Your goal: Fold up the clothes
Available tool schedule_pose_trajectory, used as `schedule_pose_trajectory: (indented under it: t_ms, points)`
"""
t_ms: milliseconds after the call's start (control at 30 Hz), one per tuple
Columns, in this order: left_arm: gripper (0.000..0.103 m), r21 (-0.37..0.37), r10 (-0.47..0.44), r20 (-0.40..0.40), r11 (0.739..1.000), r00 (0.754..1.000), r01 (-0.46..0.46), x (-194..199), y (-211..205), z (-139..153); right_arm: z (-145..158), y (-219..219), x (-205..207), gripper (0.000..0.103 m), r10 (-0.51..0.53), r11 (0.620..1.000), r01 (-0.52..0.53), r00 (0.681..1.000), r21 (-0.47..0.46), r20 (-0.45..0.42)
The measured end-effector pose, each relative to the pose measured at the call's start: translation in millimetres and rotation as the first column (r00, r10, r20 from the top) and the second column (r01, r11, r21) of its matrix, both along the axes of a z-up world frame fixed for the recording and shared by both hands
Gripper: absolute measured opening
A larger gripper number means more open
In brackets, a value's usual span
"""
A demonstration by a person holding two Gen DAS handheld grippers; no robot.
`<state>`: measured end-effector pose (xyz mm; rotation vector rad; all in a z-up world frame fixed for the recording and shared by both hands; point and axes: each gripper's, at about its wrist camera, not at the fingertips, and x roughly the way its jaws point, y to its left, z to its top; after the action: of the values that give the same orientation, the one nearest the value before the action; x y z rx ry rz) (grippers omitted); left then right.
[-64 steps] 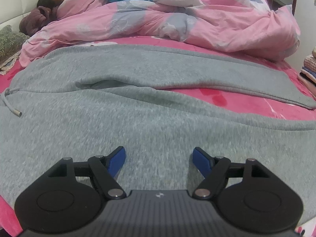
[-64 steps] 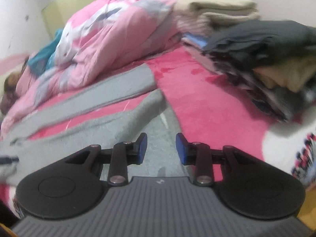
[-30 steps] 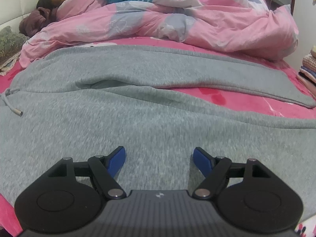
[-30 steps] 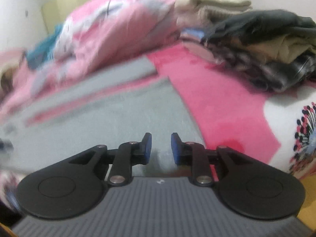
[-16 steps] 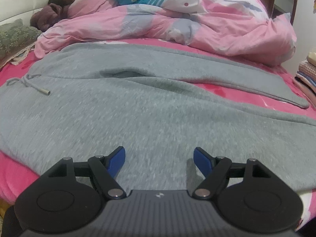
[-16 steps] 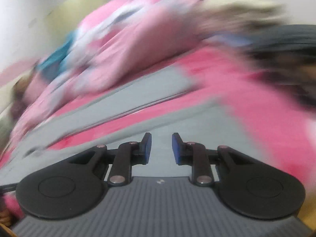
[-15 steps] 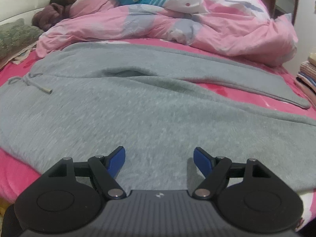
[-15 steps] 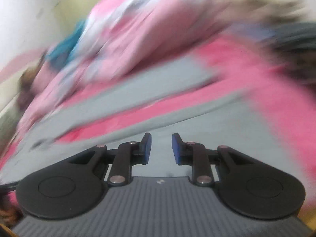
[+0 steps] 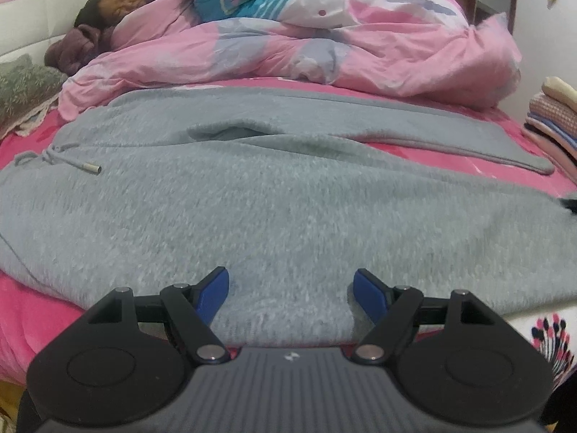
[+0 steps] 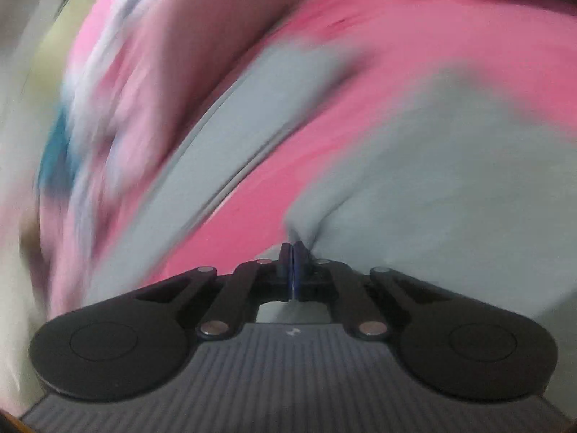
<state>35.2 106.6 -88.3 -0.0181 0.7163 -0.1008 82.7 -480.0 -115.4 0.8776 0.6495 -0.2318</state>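
Observation:
A pair of grey fleece trousers (image 9: pixel 288 195) lies spread across the pink bed, its drawstring (image 9: pixel 72 162) at the left and the far leg stretching to the right. My left gripper (image 9: pixel 290 285) hovers open over the near edge of the near leg, nothing between its blue pads. In the heavily blurred right wrist view my right gripper (image 10: pixel 293 249) is shut, and the grey trousers (image 10: pixel 450 180) bunch into a pulled fold right at its tips. The tip of a dark object (image 9: pixel 569 204) shows at the right edge of the left wrist view.
A pink quilt (image 9: pixel 324 54) is heaped along the far side of the bed, with a person lying under it at the far left (image 9: pixel 108 3). A stack of folded clothes (image 9: pixel 551 119) stands at the right. The pink bed sheet (image 9: pixel 32 317) shows at the near left.
The right gripper's jaws have come together on the grey cloth, and its view has rolled and swept sideways into blur. The left gripper has shifted sideways, showing more of the waistband end, jaws unchanged.

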Motion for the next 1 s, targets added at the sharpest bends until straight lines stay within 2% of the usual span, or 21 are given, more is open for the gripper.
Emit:
schedule_pose_trajectory:
  t_ms: [67, 133, 167, 200, 233, 267, 300, 333, 400, 433, 467, 533, 633, 667, 733, 833, 900, 933, 967, 1000]
  points:
    - [0.08, 0.0, -0.006, 0.005, 1.0, 1.0, 0.006, 0, 0, -1, 13, -19, -33, 0.004, -0.165, 0.982, 0.16, 0.985, -0.103, -0.045]
    - [0.08, -0.001, -0.009, 0.007, 1.0, 1.0, 0.009, 0, 1, -1, 31, -9, -47, 0.008, -0.206, 0.967, 0.196, 0.978, -0.16, -0.047]
    - [0.081, -0.001, -0.01, 0.007, 1.0, 1.0, 0.01, 0, 1, -1, 41, 7, -48, 0.008, -0.171, 0.968, 0.164, 0.985, -0.188, -0.019]
    - [0.081, -0.002, -0.01, 0.006, 1.0, 1.0, 0.01, 0, 1, -1, 49, 31, -44, 0.008, -0.095, 0.973, 0.098, 0.995, -0.209, 0.025]
    - [0.081, -0.002, -0.008, 0.003, 1.0, 1.0, 0.008, 1, 1, 0, 54, 55, -40, 0.009, 0.004, 0.976, 0.011, 0.998, -0.218, 0.069]
    - [0.081, -0.001, -0.005, -0.003, 1.0, 1.0, 0.005, 2, 0, 1, 56, 84, -30, 0.011, 0.129, 0.97, -0.103, 0.986, -0.221, 0.108]
    - [0.081, 0.0, 0.0, -0.01, 1.0, 1.0, 0.0, 2, -1, 2, 55, 120, -15, 0.012, 0.273, 0.944, -0.238, 0.953, -0.227, 0.133]
    - [0.081, 0.0, 0.004, -0.019, 1.0, 1.0, -0.004, 3, -1, 3, 52, 155, -6, 0.014, 0.395, 0.902, -0.356, 0.908, -0.245, 0.137]
    - [0.081, -0.01, 0.014, -0.035, 1.0, 0.999, -0.014, 5, 0, 5, 40, 219, 7, 0.014, 0.59, 0.79, -0.54, 0.799, -0.289, 0.119]
    - [0.081, -0.017, 0.018, -0.043, 1.0, 0.999, -0.019, 6, 1, 6, 32, 246, 11, 0.014, 0.653, 0.735, -0.6, 0.752, -0.316, 0.092]
    - [0.081, -0.028, 0.023, -0.05, 0.999, 0.999, -0.024, 6, 2, 6, 22, 260, 5, 0.015, 0.673, 0.707, -0.615, 0.737, -0.35, 0.064]
    - [0.081, -0.052, 0.028, -0.058, 0.998, 0.998, -0.031, 6, 6, 7, -2, 277, -17, 0.015, 0.676, 0.675, -0.606, 0.736, -0.42, 0.024]
    - [0.081, -0.062, 0.023, -0.058, 0.998, 0.998, -0.027, 6, 8, 7, -13, 257, -77, 0.016, 0.687, 0.666, -0.593, 0.724, -0.453, 0.063]
    - [0.081, -0.057, 0.02, -0.057, 0.998, 0.998, -0.023, 6, 7, 7, -12, 246, -95, 0.016, 0.684, 0.675, -0.592, 0.725, -0.439, 0.075]
    - [0.083, -0.045, 0.016, -0.054, 0.999, 0.998, -0.019, 6, 5, 6, -6, 228, -120, 0.018, 0.658, 0.718, -0.586, 0.748, -0.376, 0.089]
    - [0.084, -0.027, 0.016, -0.05, 0.999, 0.999, -0.017, 6, 2, 5, 15, 213, -124, 0.024, 0.624, 0.747, -0.552, 0.775, -0.371, 0.104]
    - [0.085, -0.015, 0.025, -0.057, 1.0, 0.998, -0.026, 7, -1, 6, 34, 208, -114, 0.042, 0.583, 0.745, -0.466, 0.803, -0.478, 0.126]
    - [0.086, -0.012, 0.03, -0.061, 0.999, 0.998, -0.031, 8, -2, 7, 40, 206, -105, 0.058, 0.554, 0.743, -0.416, 0.822, -0.525, 0.134]
    - [0.086, -0.013, 0.034, -0.066, 0.999, 0.997, -0.034, 9, -2, 7, 39, 201, -91, 0.063, 0.515, 0.753, -0.38, 0.849, -0.538, 0.121]
    - [0.087, -0.015, 0.036, -0.071, 0.999, 0.997, -0.037, 10, -3, 7, 37, 195, -76, 0.063, 0.47, 0.768, -0.353, 0.877, -0.535, 0.096]
